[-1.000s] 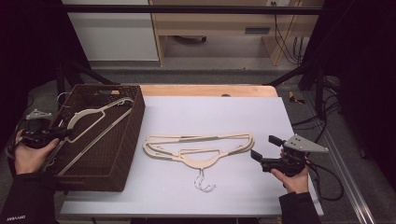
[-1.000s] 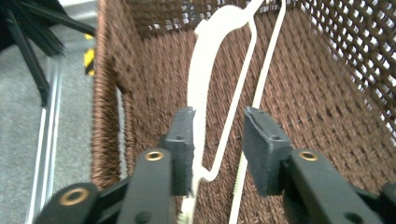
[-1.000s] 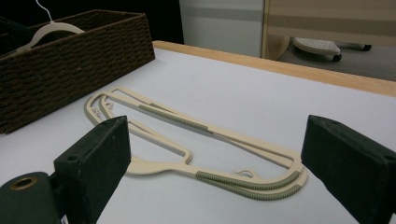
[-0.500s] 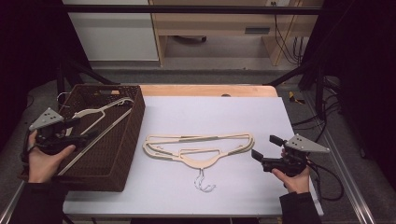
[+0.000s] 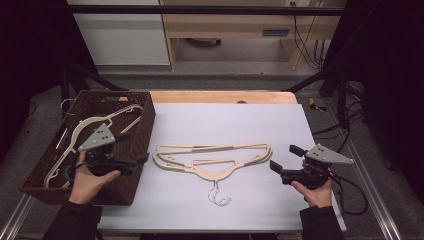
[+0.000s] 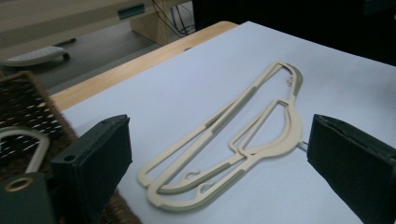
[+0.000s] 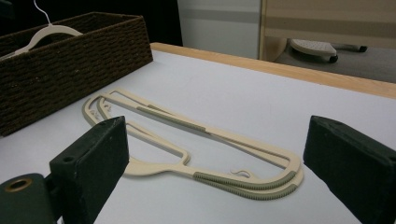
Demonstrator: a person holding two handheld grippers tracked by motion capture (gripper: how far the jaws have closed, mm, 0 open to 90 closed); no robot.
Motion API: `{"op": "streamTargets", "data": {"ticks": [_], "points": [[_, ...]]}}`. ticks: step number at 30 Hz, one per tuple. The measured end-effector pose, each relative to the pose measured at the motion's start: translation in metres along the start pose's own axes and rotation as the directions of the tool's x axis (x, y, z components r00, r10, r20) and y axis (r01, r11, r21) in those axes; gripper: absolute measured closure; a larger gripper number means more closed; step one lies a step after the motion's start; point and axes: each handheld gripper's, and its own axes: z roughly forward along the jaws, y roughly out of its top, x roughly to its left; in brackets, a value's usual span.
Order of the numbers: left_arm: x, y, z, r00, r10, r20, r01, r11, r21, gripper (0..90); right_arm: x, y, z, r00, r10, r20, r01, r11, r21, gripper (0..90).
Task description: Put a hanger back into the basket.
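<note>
Two beige hangers (image 5: 215, 160) lie stacked on the white table top, hooks toward the near edge. In the left gripper view the hangers (image 6: 233, 154) lie ahead, and in the right gripper view the same hangers (image 7: 187, 140) lie just beyond the jaws. My left gripper (image 5: 134, 148) hovers over the right wall of the brown wicker basket (image 5: 50, 190) and points at them. Its jaws have just been opening and stand open with nothing between them (image 6: 219, 170). My right gripper (image 5: 284, 158) rests near the hangers' right end, open and empty (image 7: 219, 170). Another beige hanger (image 5: 90, 125) lies inside the basket.
The basket (image 7: 70, 56) stands at the table's left edge, with that hanger's hook (image 7: 46, 31) rising above its rim. The table's wooden far edge (image 5: 225, 96) lies beyond the white sheet. Bare white sheet lies behind the hangers. A cable (image 5: 350, 195) trails from the right gripper.
My left gripper has moved right, from the basket's left side to over its right wall, and its jaws have opened. The right gripper has kept still.
</note>
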Motion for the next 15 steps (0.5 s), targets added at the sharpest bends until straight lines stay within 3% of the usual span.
{"op": "streamTargets", "data": {"ticks": [6, 9, 15], "points": [[-0.02, -0.001, 0.027, 0.9978, 0.028, 0.06, -0.031, 0.9981, 0.053, 6.2, 0.0, 0.0, -0.001, 1.0, 0.0, 0.001, 0.0, 1.0, -0.001, 6.8], [-0.03, 0.0, 0.041, 0.9947, 0.059, 0.084, -0.066, 0.9938, 0.089, 6.3, 0.0, 0.0, 0.0, 1.0, -0.002, -0.005, 0.002, 1.0, 0.002, 6.8], [-0.046, -0.002, 0.069, 0.9879, 0.077, 0.135, -0.096, 0.9852, 0.142, 6.9, 0.001, -0.001, 0.002, 1.0, 0.002, -0.008, -0.002, 1.0, 0.009, 6.7]]}}
